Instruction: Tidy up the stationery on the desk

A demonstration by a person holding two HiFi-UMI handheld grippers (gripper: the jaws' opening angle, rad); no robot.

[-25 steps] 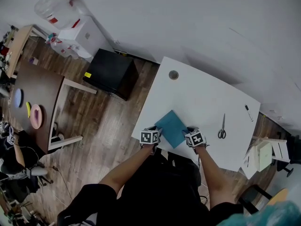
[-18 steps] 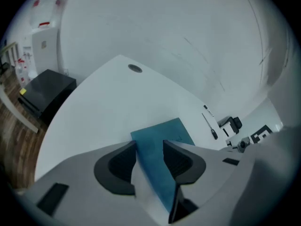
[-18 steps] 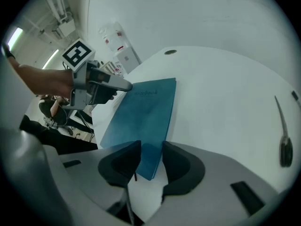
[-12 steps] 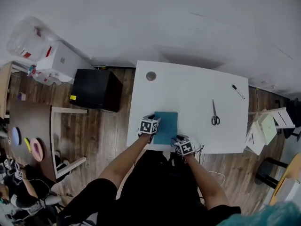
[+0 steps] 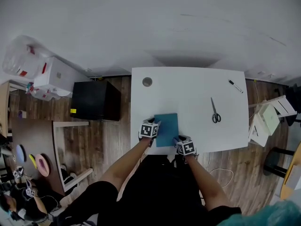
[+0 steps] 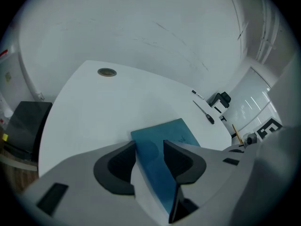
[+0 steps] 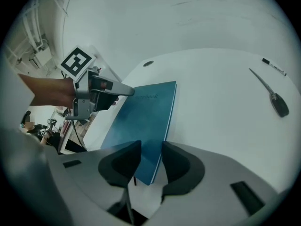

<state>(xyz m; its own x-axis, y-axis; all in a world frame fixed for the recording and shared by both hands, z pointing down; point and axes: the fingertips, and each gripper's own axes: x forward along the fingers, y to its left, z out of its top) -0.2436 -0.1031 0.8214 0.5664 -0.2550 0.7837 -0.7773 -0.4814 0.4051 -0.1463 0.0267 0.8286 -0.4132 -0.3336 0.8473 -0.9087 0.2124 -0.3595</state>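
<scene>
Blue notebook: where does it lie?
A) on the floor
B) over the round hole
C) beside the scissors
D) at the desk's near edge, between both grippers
D: the blue notebook lies at the near edge of the desk, left gripper and right gripper at its corners.

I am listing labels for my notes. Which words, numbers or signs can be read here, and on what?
"notebook": faint print on the blue notebook.
Square markers on the left gripper and right gripper: patterns only, no letters.
Yellow sticker on the black cabinet: too small to read.
</scene>
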